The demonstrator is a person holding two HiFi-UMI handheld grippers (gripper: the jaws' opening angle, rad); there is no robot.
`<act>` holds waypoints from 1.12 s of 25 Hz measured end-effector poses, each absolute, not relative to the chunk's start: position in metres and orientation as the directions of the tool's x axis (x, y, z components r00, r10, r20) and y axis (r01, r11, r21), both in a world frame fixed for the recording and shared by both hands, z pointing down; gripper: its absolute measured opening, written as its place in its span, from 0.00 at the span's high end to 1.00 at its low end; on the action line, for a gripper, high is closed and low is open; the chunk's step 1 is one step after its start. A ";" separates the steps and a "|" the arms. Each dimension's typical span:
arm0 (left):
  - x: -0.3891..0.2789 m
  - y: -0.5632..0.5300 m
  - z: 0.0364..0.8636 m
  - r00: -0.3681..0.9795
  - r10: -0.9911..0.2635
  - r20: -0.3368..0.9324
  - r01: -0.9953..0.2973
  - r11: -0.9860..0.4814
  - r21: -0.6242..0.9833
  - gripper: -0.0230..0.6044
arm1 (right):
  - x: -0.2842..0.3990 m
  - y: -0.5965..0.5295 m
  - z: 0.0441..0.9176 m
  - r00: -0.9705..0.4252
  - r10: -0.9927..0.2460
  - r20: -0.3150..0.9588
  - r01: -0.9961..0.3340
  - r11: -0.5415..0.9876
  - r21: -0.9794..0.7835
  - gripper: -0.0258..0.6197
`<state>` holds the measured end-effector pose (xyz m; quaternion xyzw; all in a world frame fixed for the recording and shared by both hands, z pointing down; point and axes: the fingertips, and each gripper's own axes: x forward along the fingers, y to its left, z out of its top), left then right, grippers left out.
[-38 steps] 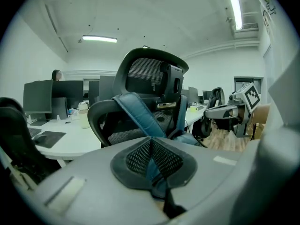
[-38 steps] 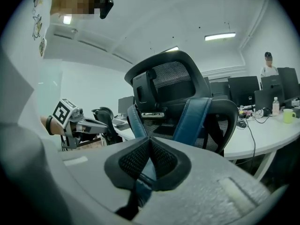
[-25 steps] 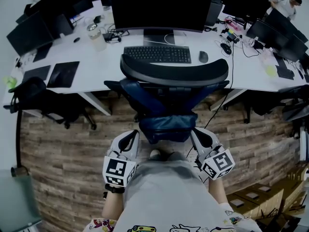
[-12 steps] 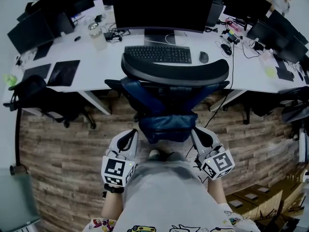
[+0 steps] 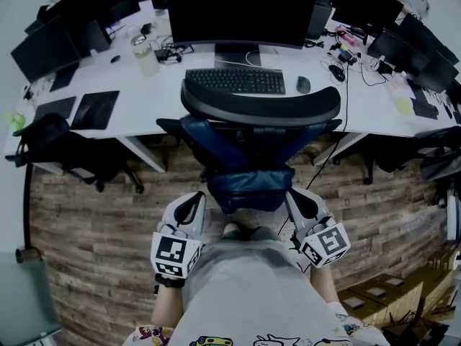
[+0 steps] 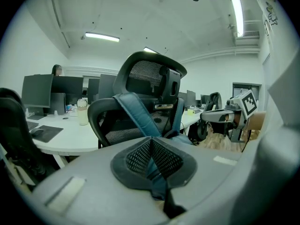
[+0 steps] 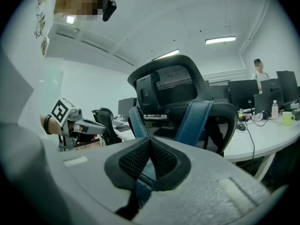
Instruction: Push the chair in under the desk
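Observation:
The black mesh chair [image 5: 259,110] with blue straps and a blue lumbar pad [image 5: 251,189] stands with its back toward me, its seat partly under the white desk [image 5: 360,110]. My left gripper [image 5: 193,204] is shut, just left of the lumbar pad. My right gripper [image 5: 297,199] is shut, just right of it. Whether either tip touches the chair I cannot tell. In the left gripper view the closed jaws [image 6: 151,146] point at the chair back [image 6: 150,78]. In the right gripper view the shut jaws [image 7: 149,149] face the chair back [image 7: 173,86] as well.
On the desk sit a monitor [image 5: 241,9], keyboard [image 5: 235,81], mouse [image 5: 303,85] and a bottle [image 5: 144,55]. Another dark chair [image 5: 65,153] stands at the left, more chairs at the right. A cable [image 5: 338,135] hangs off the desk beside the chair. The floor is wood plank.

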<state>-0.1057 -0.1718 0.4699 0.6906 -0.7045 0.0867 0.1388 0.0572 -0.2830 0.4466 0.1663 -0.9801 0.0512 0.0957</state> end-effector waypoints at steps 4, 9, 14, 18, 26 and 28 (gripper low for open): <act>-0.106 -0.172 0.469 -0.010 -0.950 0.312 -0.997 0.032 0.065 0.95 | 0.059 -0.285 0.446 -0.925 -0.325 0.196 -0.343 0.937 -0.069 0.96; -0.106 -0.171 0.469 -0.016 -0.949 0.314 -0.997 0.037 0.063 0.95 | 0.058 -0.287 0.446 -0.924 -0.325 0.200 -0.346 0.935 -0.082 0.96; -0.107 -0.170 0.468 -0.023 -0.949 0.315 -0.997 0.044 0.062 0.95 | 0.058 -0.289 0.445 -0.921 -0.337 0.198 -0.358 0.930 -0.084 0.96; -0.107 -0.169 0.469 -0.027 -0.949 0.315 -0.997 0.048 0.060 0.95 | 0.060 -0.289 0.445 -0.919 -0.341 0.196 -0.362 0.928 -0.086 0.96; -0.108 -0.170 0.469 -0.031 -0.949 0.314 -0.997 0.052 0.057 0.95 | 0.060 -0.290 0.446 -0.919 -0.343 0.192 -0.365 0.927 -0.090 0.96; -0.109 -0.170 0.469 -0.031 -0.949 0.314 -0.997 0.052 0.057 0.95 | 0.060 -0.290 0.445 -0.918 -0.345 0.195 -0.366 0.926 -0.088 0.96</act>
